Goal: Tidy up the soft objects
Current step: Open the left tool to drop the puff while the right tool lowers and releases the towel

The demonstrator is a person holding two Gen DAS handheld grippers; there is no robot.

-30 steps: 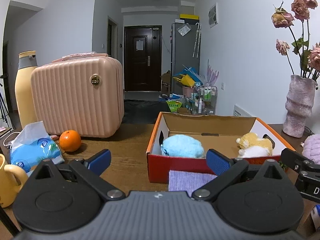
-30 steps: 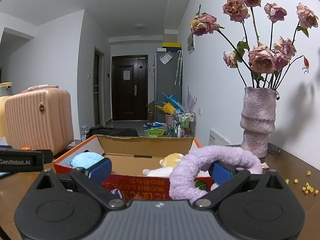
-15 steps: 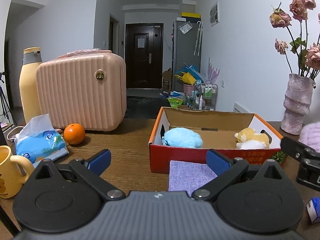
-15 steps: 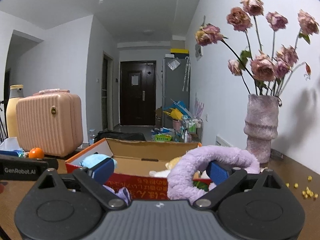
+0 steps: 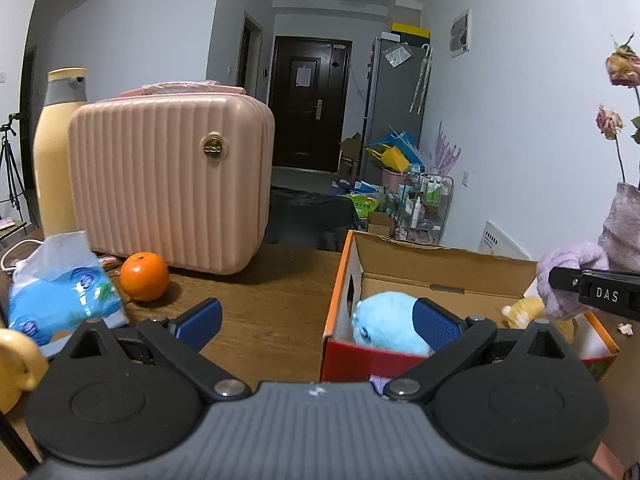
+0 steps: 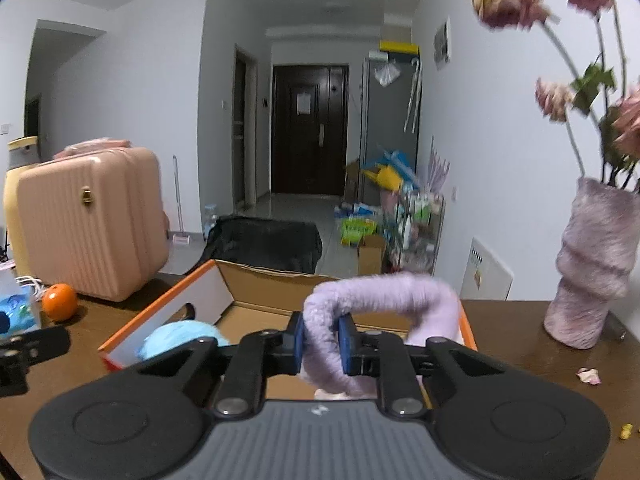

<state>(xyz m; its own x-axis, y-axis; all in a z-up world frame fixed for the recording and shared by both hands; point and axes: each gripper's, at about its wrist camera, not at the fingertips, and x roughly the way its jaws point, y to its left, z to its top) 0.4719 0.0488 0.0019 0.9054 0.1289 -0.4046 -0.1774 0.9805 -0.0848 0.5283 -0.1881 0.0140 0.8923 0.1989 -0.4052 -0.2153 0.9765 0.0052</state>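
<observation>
Over the orange-rimmed cardboard box (image 6: 276, 286) | right gripper (image 6: 322, 346) jaws clamped on fluffy lilac plush ring (image 6: 380, 292), not yet dropped | left gripper (image 5: 316, 320) jaws wide apart, empty | boxed: pale-blue plush (image 5: 386, 326), yellow plush (image 5: 528, 308) | remaining, likely: purple cloth (image 5: 378, 381) by box front.

Dim, cool indoor light falls evenly from above, leaving the far door (image 5: 308, 104) dark. A soft shadow sits under the orange (image 5: 144, 276) on the bench (image 5: 260, 292). Fisheye bending curves the walls toward black corners. In the right wrist view the flowers (image 6: 516, 4) smear with motion blur.
</observation>
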